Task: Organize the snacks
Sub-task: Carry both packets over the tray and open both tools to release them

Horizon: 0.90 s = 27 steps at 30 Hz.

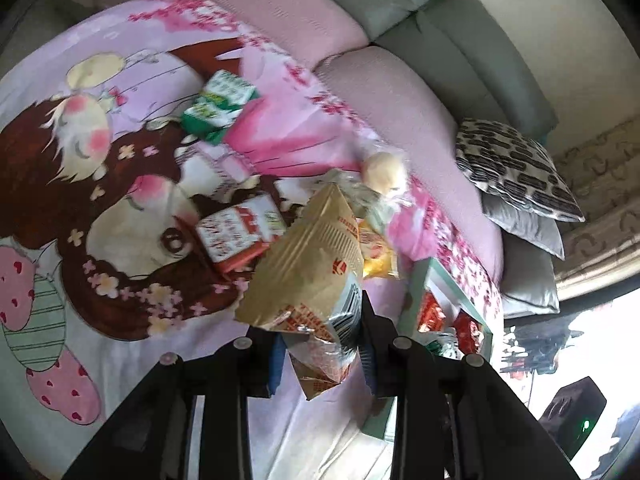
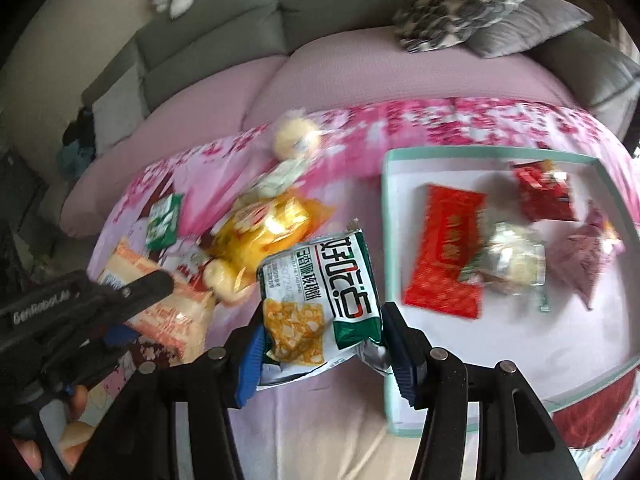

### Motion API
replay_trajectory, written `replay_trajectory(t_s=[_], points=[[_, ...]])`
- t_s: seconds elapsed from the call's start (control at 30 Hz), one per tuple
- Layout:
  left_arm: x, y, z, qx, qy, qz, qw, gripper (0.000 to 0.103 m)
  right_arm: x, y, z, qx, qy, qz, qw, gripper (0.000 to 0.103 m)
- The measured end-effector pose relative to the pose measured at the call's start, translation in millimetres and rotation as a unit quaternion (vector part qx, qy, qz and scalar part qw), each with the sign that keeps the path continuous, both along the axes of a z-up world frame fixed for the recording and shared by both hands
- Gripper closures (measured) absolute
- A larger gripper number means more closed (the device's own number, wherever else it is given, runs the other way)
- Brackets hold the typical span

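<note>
My left gripper (image 1: 320, 350) is shut on a tan and orange snack packet (image 1: 308, 276) and holds it above the cartoon sheet; it also shows in the right wrist view (image 2: 160, 304). My right gripper (image 2: 320, 344) is shut on a green and white snack packet (image 2: 320, 296), just left of a white tray with a teal rim (image 2: 385, 216). The tray holds a red packet (image 2: 448, 248), a clear wrapped snack (image 2: 508, 260), a small red packet (image 2: 544, 192) and a purple packet (image 2: 588, 252).
Loose on the sheet lie a yellow packet (image 2: 264, 232), a wrapped bun (image 2: 296, 136), a green box (image 1: 218, 104) and a red and white box (image 1: 240, 232). The tray's rim (image 1: 416, 280) stands right of my left gripper. Patterned cushions (image 1: 516, 168) lie on the pink and grey sofa behind.
</note>
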<state>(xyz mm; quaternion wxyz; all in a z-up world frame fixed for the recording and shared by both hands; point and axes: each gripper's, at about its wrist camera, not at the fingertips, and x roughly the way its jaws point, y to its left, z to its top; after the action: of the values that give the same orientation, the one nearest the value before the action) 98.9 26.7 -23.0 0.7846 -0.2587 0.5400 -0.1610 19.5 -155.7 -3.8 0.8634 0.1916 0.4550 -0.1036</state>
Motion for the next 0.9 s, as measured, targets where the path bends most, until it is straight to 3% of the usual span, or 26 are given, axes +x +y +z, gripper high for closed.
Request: replay_trajectory(t_s=[0.17, 0.3, 0.6, 0.77, 0.9], points=[[-10, -41, 12, -0.001, -0.027, -0.062, 0.9977, 0.071, -20, -46, 13, -0.005, -0.008, -0.08, 0.997, 0.046], [-25, -85, 12, -0.008, -0.037, -0.135, 0.9901, 0.071, -41, -84, 21, -0.015, -0.009, -0.15, 0.988, 0.046], [-52, -168, -3, -0.008, -0.043, -0.268, 0.9625, 0.07, -106, -160, 16, -0.026, 0.003, -0.323, 0.946, 0.046], [-55, -198, -18, -0.013, -0.034, -0.298, 0.954, 0.07, -124, -185, -1, 0.002, 0.022, -0.358, 0.933, 0.046], [-53, -210, -32, 0.0, -0.035, -0.314, 0.9489, 0.07, -123, -189, -12, 0.02, 0.031, -0.359, 0.933, 0.045]])
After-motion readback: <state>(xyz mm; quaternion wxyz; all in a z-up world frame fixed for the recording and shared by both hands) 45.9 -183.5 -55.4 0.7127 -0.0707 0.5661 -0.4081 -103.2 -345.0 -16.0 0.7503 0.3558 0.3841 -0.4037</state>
